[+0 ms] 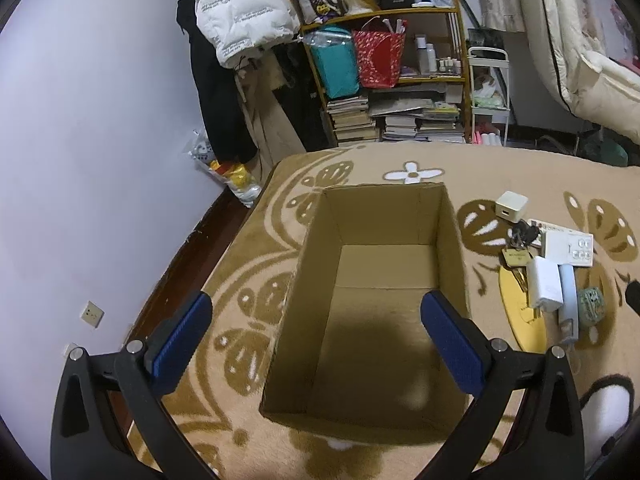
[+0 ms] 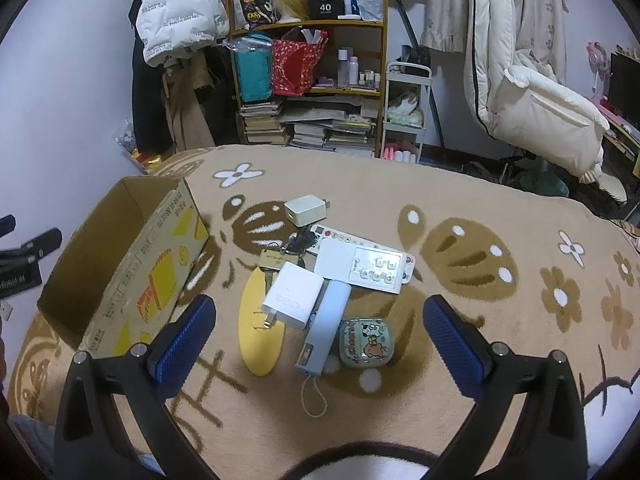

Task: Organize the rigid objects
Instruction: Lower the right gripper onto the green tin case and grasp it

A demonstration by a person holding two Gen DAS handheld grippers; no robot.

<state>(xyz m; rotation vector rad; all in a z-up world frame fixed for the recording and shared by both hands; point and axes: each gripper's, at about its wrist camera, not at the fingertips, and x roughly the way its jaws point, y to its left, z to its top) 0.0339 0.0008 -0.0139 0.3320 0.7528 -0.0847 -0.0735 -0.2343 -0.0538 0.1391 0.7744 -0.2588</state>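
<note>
Sorting looks unstarted: cardboard box (image 1: 376,304) sits empty under the spread, empty left gripper (image 1: 316,340); right gripper (image 2: 320,340), also wide and empty, hovers above the blue power bank (image 2: 326,320), likely needing descent and closing

A lived-in bedroom in a home. A bed covered by a tan flower-patterned blanket (image 2: 460,216) fills the foreground; behind it stand a wooden shelf (image 2: 308,24) crowded with stacked books (image 2: 312,128), bags and toiletry bottles, and hanging padded coats (image 2: 176,8) against a plain wall.
</note>
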